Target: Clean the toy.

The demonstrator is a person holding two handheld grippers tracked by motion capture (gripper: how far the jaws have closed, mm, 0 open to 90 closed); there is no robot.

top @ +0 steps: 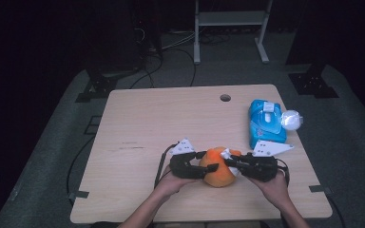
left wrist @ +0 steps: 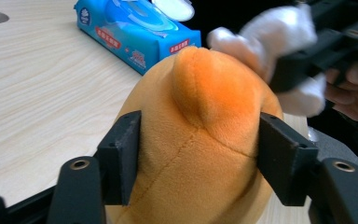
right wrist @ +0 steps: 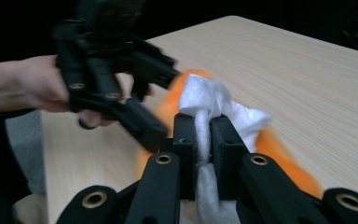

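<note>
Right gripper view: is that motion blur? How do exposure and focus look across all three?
Right gripper view: yes, the left gripper and orange plush toy smear; its own jaws on the white wipe stay sharp. Left gripper view: bright, the toy crisp, the wipe nearly blown out and soft, the blue wipes pack slightly soft. High view: dim, black surroundings, the table evenly lit.

An orange plush toy (top: 217,172) sits near the tabletop's (top: 138,123) front edge — clamped between the left gripper's (top: 210,167) jaws — a crumpled white wipe (top: 226,155) pressed against its top.
</note>
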